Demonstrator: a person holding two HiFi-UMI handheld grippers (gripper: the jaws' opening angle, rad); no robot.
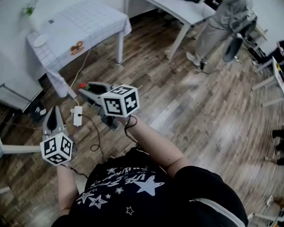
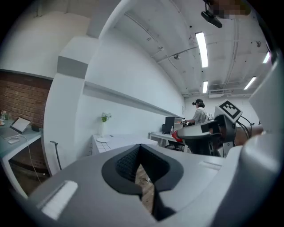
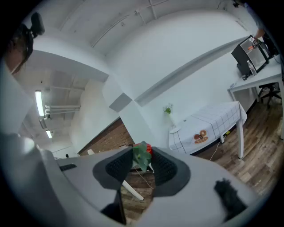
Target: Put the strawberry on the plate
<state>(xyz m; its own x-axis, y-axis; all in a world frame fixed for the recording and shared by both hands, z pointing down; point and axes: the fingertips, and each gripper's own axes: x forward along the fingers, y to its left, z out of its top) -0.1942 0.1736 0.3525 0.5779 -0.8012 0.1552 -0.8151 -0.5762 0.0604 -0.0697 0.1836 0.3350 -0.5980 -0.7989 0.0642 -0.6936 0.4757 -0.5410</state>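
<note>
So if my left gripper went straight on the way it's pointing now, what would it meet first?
Probably the checked-cloth table, straight ahead of the left gripper with nothing nearer showing, though depth is unclear.

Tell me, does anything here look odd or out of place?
Nothing looks spilled or broken. The one odd sight is a strawberry pinched in the right gripper in mid-air, well away from the plate on the table. A power strip also lies loose on the floor.
</note>
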